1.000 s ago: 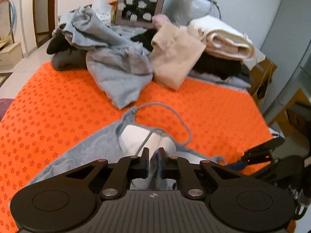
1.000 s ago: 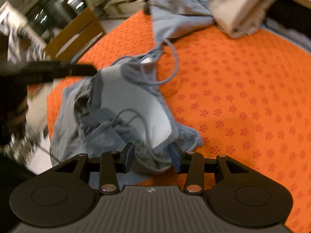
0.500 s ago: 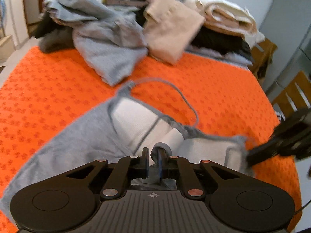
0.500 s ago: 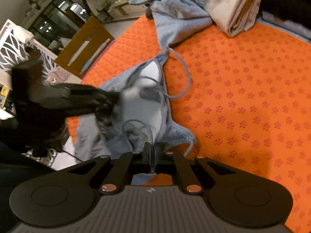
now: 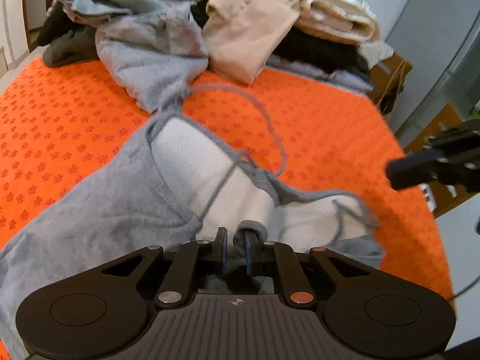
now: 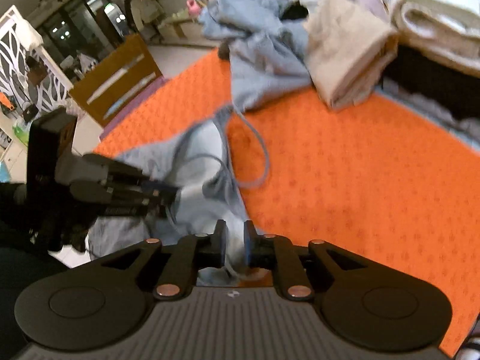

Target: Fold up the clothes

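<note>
A grey hooded garment [image 5: 105, 210] with a white lining lies stretched over the orange flower-print cloth [image 5: 330, 120], its drawstring [image 5: 270, 126] looping to the right. My left gripper [image 5: 235, 234] is shut on a fold of its near edge, and grey fabric curls over one finger. The right gripper [image 5: 390, 174] hovers off the garment's right corner with orange cloth showing between them. In the right wrist view the right gripper [image 6: 234, 228] has its jaws opening, a slim gap apart. The garment [image 6: 198, 150] shows through that gap, below the pads. The left gripper [image 6: 174, 193] reaches in from the left.
At the back is a pile of clothes: a crumpled grey garment [image 5: 150, 51], a folded beige one [image 5: 246, 33], a cream blanket [image 5: 330, 9] on black fabric [image 5: 324, 51]. Wooden furniture [image 5: 387, 75] stands off the right edge, a wooden chair [image 6: 120, 75] off the left.
The right gripper closed at the garment's right corner, then rose and drew away with its jaws parting slightly. The left gripper kept its hold, and the garment now lies stretched wider.
</note>
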